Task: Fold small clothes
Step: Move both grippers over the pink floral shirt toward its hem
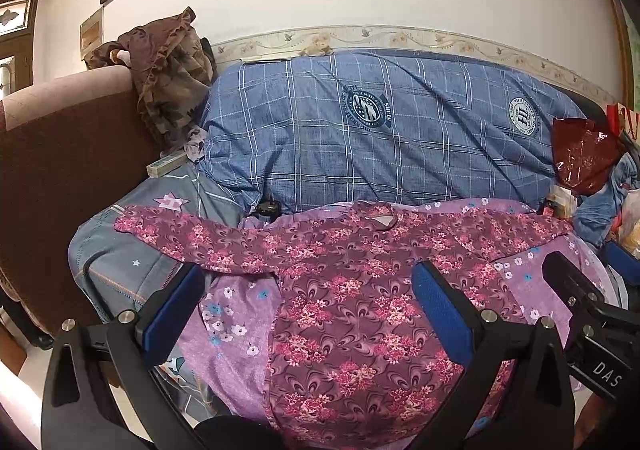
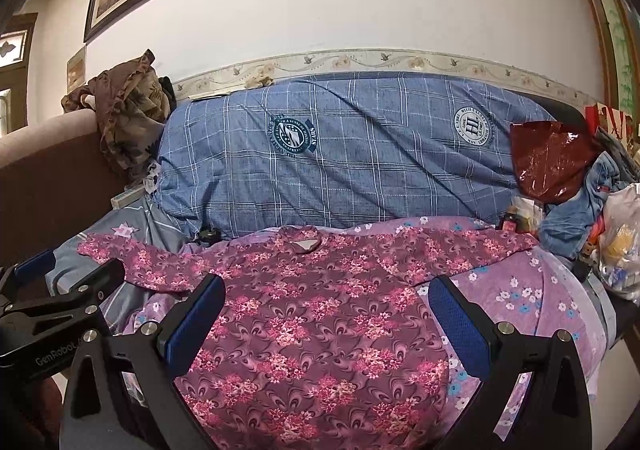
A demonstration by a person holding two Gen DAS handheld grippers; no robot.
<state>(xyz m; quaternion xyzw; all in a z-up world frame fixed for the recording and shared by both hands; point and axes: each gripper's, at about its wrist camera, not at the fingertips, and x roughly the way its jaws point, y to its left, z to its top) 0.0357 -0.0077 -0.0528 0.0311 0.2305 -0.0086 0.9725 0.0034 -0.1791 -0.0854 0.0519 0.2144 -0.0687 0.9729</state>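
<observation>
A small maroon long-sleeved top with pink flowers [image 1: 340,302] lies spread flat, sleeves out to both sides, on a lilac flowered sheet [image 1: 236,314]. It also shows in the right wrist view [image 2: 312,310]. My left gripper [image 1: 308,282] is open and empty, hovering over the top's lower left part. My right gripper [image 2: 328,290] is open and empty, hovering over the top's lower right part. Each gripper shows at the edge of the other's view: the right one [image 1: 580,290] and the left one [image 2: 72,278].
A big blue checked pillow [image 1: 380,130] lies behind the top against the wall. A brown sofa arm [image 1: 60,170] with crumpled brown cloth [image 1: 168,82] is at the left. A red plastic bag [image 2: 552,162] and piled clutter [image 2: 616,234] are at the right.
</observation>
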